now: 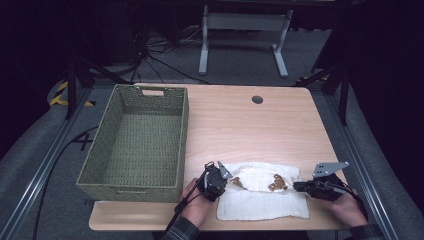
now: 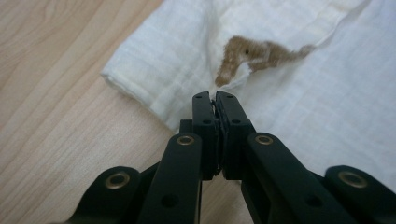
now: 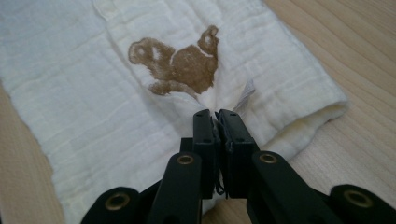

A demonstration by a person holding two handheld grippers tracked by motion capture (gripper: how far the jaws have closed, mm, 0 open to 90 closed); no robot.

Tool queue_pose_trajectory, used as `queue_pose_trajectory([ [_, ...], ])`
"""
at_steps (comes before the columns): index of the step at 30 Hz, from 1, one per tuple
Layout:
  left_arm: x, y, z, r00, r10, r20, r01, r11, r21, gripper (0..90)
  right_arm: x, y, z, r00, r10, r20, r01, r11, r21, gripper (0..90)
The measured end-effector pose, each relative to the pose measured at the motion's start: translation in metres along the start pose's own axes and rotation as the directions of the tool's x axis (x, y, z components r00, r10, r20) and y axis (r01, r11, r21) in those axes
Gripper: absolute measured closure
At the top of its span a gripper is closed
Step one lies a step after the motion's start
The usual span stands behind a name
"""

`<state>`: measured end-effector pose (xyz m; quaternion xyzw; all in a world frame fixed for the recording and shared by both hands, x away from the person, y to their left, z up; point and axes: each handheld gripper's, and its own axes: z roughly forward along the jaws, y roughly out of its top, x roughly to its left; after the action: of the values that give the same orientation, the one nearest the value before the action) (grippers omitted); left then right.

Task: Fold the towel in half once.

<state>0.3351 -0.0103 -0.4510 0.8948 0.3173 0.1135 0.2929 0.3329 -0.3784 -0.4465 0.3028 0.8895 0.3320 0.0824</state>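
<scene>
Both grippers pinch white cloth (image 1: 262, 192); wicker basket (image 1: 137, 140) left; left gripper (image 1: 225, 176); right gripper (image 1: 296, 186).

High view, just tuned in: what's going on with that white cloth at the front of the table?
A person is folding the white cloth with two handheld grippers. The left gripper is shut on a pinch of fabric near the cloth's left end, the right gripper on a pinch beside the brown animal print. The cloth lies partly folded on the table, and the green woven basket sits to its left.

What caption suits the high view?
Both grippers, left and right, pinch a white cloth beside a woven basket.
</scene>
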Motion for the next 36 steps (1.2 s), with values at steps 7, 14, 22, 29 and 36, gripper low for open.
queue_pose_trajectory([
  [7,0.012,0.011,0.009,0.9979,-0.005,-0.065,0.005,1.0,-0.002,87.3,-0.018,0.01,0.007,0.9975,-0.021,0.067,0.021,1.0,0.007,86.3],
  [14,0.026,0.026,0.019,0.9938,-0.025,-0.108,0.022,0.9993,-0.032,87.2,-0.035,0.02,0.014,0.9943,-0.003,0.107,0.004,1.0,-0.006,86.2],
  [22,0.017,0.019,-0.017,0.9974,-0.035,-0.063,0.026,0.9892,-0.144,87.2,-0.029,0.014,-0.012,0.9927,0.015,0.12,-0.004,0.996,-0.091,86.2],
  [29,-0.004,0.008,-0.039,0.9991,0.013,-0.042,-0.02,0.9846,-0.173,87.2,-0.01,0.003,-0.032,0.9918,-0.005,0.128,0.022,0.991,-0.134,86.1],
  [36,-0.016,-0.006,-0.045,0.9997,0.022,-0.005,-0.022,0.9875,-0.156,87.0,0.009,-0.016,-0.041,0.9947,-0.006,0.102,0.02,0.99,-0.138,85.7],
])
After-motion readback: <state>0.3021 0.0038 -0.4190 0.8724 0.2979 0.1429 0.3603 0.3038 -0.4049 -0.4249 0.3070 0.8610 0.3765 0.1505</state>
